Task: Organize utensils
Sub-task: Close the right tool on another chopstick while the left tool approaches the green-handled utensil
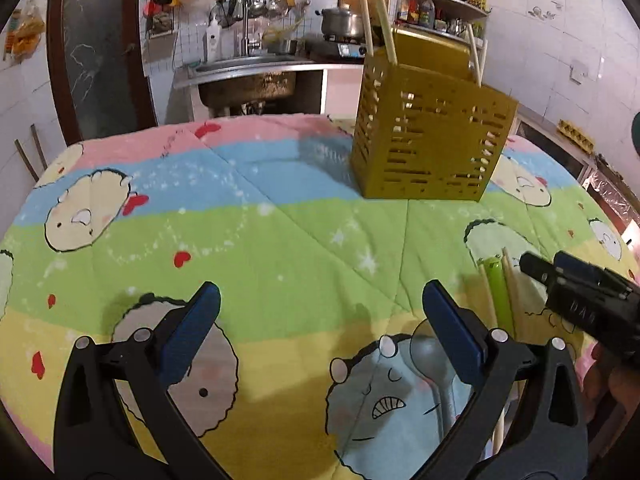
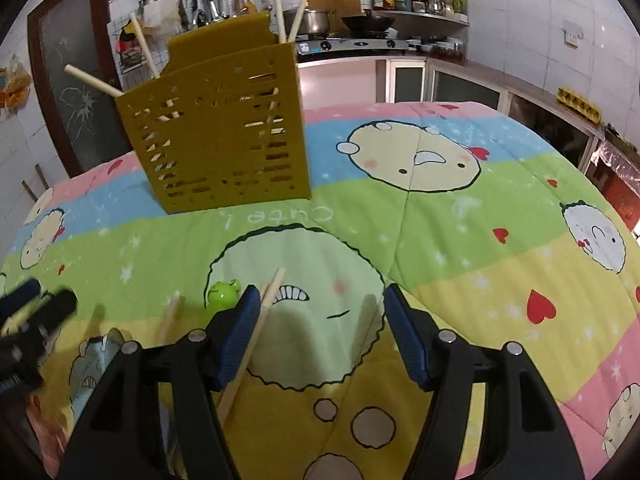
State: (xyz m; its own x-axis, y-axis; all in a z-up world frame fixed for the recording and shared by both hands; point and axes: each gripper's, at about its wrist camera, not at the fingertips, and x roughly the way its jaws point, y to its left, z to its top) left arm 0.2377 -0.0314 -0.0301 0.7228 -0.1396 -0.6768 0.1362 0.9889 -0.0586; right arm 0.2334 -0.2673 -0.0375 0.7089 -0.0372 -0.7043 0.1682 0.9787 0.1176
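**Both grippers open over the bench, loose utensils lying between them**

The left gripper (image 1: 320, 328) hovers with its blue pads wide apart, holding nothing. The right gripper (image 2: 318, 332) is also spread open; a loose chopstick (image 2: 256, 328) lies on the patterned cloth (image 2: 480, 248) just beside its left pad, not clamped.

The yellow slotted utensil holder (image 1: 428, 136) stands upright on the bench, well ahead of both grippers, with several chopsticks (image 1: 366, 16) leaning out of its top.

Only the left wrist view shows a grey spoon (image 1: 430, 354) lying behind its right pad, with a green-handled utensil (image 1: 499, 296) and pale chopsticks beside it. The right wrist view alone reveals that the green handle ends in a frog head (image 2: 223, 292), and shows the holder's other face.
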